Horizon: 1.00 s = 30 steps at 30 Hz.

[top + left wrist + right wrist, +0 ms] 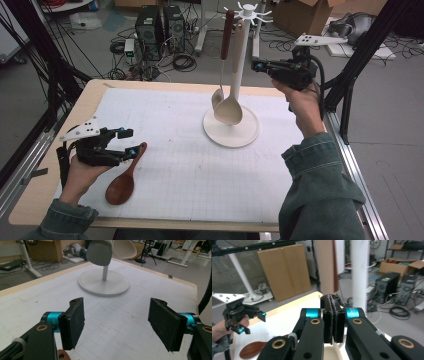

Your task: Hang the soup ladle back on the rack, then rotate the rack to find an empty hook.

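Note:
A white utensil stand [240, 65] rises from a round base [247, 136] at the mat's far side. On it hang a metal spoon with a dark red handle [227, 35] and a pale wooden spoon [229, 111]. A dark brown wooden spoon [121, 184] lies flat on the mat at the near left. My left gripper [131, 141] is open, low over that spoon's handle end, nothing between its pads [75, 322]; the stand's base [103, 282] lies ahead. My right gripper [257, 65] is shut, held high beside the pole [360, 272], with nothing in it [333, 315].
A white gridded mat [190, 170] covers most of the wooden table [95, 87]. Black frame posts [360, 55] stand at both sides. Computer towers [150, 25], cables and cardboard boxes [305, 15] are on the floor beyond the far edge.

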Motion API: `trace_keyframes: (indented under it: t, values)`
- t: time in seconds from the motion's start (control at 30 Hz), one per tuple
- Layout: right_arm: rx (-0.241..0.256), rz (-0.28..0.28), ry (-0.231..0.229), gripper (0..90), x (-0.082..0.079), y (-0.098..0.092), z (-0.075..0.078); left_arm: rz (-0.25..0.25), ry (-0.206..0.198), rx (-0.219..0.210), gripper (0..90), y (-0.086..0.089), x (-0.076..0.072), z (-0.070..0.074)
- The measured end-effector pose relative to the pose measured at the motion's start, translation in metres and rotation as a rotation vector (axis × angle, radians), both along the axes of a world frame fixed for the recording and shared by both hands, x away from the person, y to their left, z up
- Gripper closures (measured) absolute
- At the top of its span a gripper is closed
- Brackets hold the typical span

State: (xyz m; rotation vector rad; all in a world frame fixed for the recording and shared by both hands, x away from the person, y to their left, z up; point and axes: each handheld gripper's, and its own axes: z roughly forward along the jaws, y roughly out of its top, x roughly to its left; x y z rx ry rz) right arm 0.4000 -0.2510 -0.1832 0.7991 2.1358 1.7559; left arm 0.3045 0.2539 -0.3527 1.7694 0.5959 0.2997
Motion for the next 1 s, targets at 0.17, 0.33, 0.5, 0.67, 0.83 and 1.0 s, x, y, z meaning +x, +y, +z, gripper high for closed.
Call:
trace_keyframes:
  t: [0.17, 0.33, 0.5, 0.67, 0.83, 1.0]
  values:
    - [0.027, -0.031, -0.041, 89.8, -0.005, -0.011, 0.027, 0.004, -0.003, -0.002, 29.8, 0.001, 0.000, 0.001]
    - [0.039, -0.037, -0.078, 89.8, -0.008, -0.010, 0.052, 0.003, -0.008, -0.005, 29.8, 0.002, 0.000, 0.002]
    - [0.041, -0.044, -0.087, 89.8, -0.006, -0.005, 0.063, 0.001, -0.004, -0.004, 29.8, 0.002, -0.001, 0.002]
    - [0.029, -0.050, -0.090, 89.8, -0.002, 0.000, 0.069, 0.000, -0.005, -0.003, 29.8, 0.002, -0.001, 0.002]
    - [0.007, -0.049, -0.088, 89.8, 0.003, 0.008, 0.074, -0.001, -0.008, -0.004, 29.9, 0.001, -0.001, 0.003]
    - [-0.013, -0.057, -0.091, 89.8, 0.003, 0.016, 0.075, 0.000, -0.010, -0.005, 29.9, 0.002, -0.002, 0.004]
